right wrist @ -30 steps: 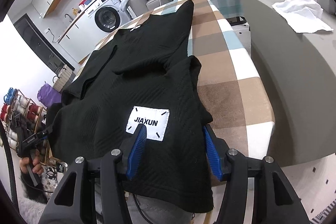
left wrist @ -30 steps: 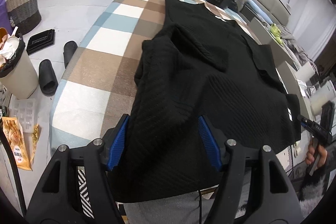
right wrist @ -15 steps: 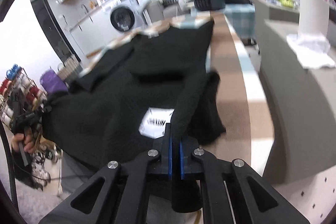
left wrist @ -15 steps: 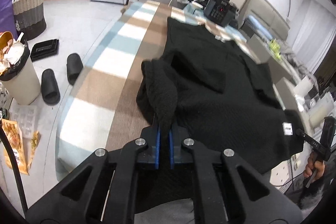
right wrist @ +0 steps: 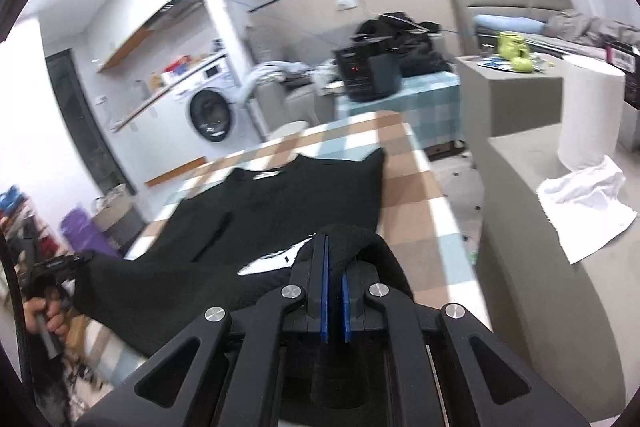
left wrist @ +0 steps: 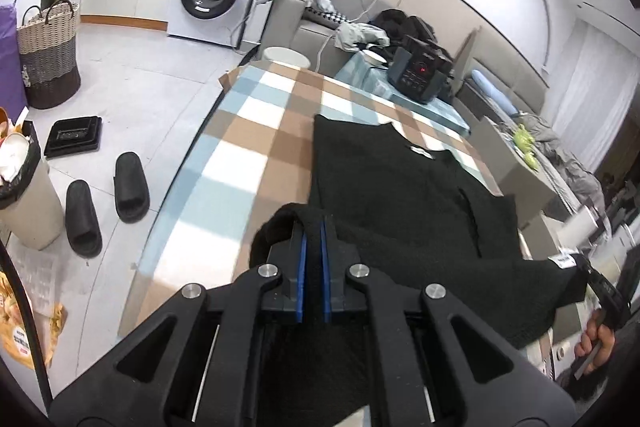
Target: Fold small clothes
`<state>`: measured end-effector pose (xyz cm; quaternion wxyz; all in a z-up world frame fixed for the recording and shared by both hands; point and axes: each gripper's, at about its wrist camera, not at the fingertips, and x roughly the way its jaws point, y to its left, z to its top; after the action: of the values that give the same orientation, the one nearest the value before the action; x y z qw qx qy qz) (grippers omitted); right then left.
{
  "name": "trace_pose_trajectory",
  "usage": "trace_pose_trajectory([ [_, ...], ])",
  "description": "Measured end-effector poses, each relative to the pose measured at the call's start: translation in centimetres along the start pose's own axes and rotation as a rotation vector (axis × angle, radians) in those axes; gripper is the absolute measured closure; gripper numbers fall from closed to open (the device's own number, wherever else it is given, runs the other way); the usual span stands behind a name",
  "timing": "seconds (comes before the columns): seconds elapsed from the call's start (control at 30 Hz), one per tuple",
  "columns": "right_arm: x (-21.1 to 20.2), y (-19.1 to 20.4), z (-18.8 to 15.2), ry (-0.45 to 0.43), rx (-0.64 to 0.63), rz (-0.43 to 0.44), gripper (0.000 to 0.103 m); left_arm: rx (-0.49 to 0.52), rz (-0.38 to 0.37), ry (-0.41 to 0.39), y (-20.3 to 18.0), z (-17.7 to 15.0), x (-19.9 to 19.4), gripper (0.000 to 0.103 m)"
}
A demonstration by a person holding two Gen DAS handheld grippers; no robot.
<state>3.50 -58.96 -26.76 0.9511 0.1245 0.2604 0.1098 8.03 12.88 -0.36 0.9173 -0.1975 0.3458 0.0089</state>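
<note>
A black knit sweater (left wrist: 400,187) lies on the checked table (left wrist: 256,147), neck end far from me. My left gripper (left wrist: 313,227) is shut on the sweater's near left hem and holds it raised. My right gripper (right wrist: 334,247) is shut on the near right hem and holds it up too. The sweater (right wrist: 288,203) in the right wrist view shows a white label (right wrist: 268,261) near the lifted edge. The hem stretches between both grippers; each gripper shows at the edge of the other view, the right one (left wrist: 600,283) and the left one (right wrist: 60,263).
A black appliance (left wrist: 420,75) stands beyond the table's far end. Slippers (left wrist: 104,203), a bin (left wrist: 20,195) and a basket (left wrist: 48,51) stand on the floor at left. A grey counter with a paper roll (right wrist: 588,115) and white cloth (right wrist: 584,203) lies to the right.
Both grippers went from open around the near hem to shut on it, then lifted it and carried it forward over the sweater's body.
</note>
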Motion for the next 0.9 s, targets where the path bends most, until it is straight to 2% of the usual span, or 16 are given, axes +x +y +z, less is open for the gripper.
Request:
trace_pose_trajectory([
  [0.13, 3.8, -1.2, -1.1, 0.118, 0.073, -0.047, 0.098, -0.022, 0.056, 0.037, 0.5, 1.0, 4.0, 0.099],
  [0.23, 5.7, -2.1, -2.2, 0.239, 0.086, -0.108, 0.093, -0.054, 0.117, 0.136, 1.2, 0.6, 7.4, 0.098],
  [0.27, 5.4, -2.3, -2.7, 0.25, 0.092, -0.101, 0.089, -0.055, 0.124, 0.151, 1.4, 0.4, 7.7, 0.093],
  [0.33, 4.0, -2.8, -3.3, 0.246, 0.099, -0.091, 0.071, -0.052, 0.139, 0.165, 1.8, -0.2, 7.5, 0.073],
  [0.37, 3.0, -3.1, -3.8, 0.231, 0.112, -0.086, 0.058, -0.053, 0.146, 0.164, 2.0, -0.6, 7.3, 0.053],
  [0.4, 2.2, -3.4, -4.3, 0.227, 0.126, -0.074, 0.054, -0.055, 0.148, 0.156, 2.4, -1.1, 6.7, 0.044],
  [0.5, 1.1, -3.9, -5.9, 0.267, 0.162, -0.039, 0.054, -0.072, 0.139, 0.156, 3.6, -2.5, 5.4, 0.043],
  [0.63, 1.4, -3.7, -7.2, 0.294, 0.17, -0.018, 0.054, -0.123, 0.089, 0.219, 4.6, -5.0, 5.1, 0.043],
  [0.87, 3.0, -2.7, -7.2, 0.312, 0.134, -0.033, 0.055, -0.044, 0.042, 0.226, 1.9, -7.9, 5.4, 0.043],
  [0.9, 3.1, -2.5, -7.2, 0.312, 0.121, -0.04, 0.055, -0.024, 0.052, 0.222, 1.4, -8.1, 5.5, 0.049],
])
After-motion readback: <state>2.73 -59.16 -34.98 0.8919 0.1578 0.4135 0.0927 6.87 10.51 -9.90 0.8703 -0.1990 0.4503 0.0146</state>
